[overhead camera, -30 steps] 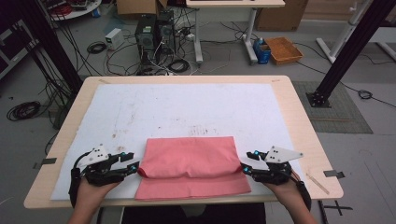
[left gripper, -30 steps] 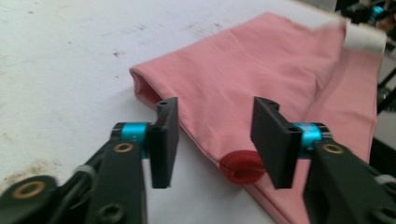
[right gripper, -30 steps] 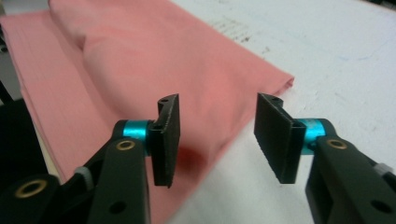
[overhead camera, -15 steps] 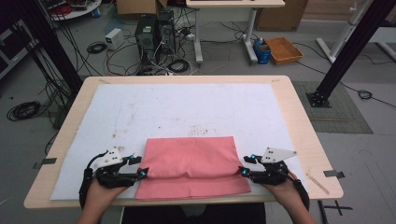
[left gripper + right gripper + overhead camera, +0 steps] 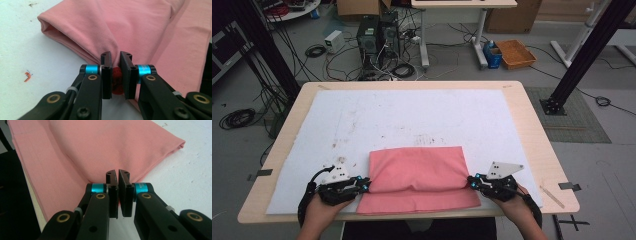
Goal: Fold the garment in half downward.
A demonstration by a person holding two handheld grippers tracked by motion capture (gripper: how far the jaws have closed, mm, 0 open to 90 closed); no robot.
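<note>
- pink cloth folded, lying on white mat at near table edge, between both hands
- left gripper just closed, pinching left folded edge of cloth, fabric bunched between pads
- right gripper just closed, pinching right folded edge, jaws nearly together
- lower layer sticking out toward person

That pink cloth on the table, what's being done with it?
A person is folding the pink cloth on a white mat, working with a hand-held gripper in each hand. The left gripper has pinched the cloth's left edge and the right gripper its right edge; both sets of jaws have just been closing and now clamp the fabric. The cloth lies partly folded, its upper layer set back so that a strip of the lower layer shows along the near edge of the table.
</note>
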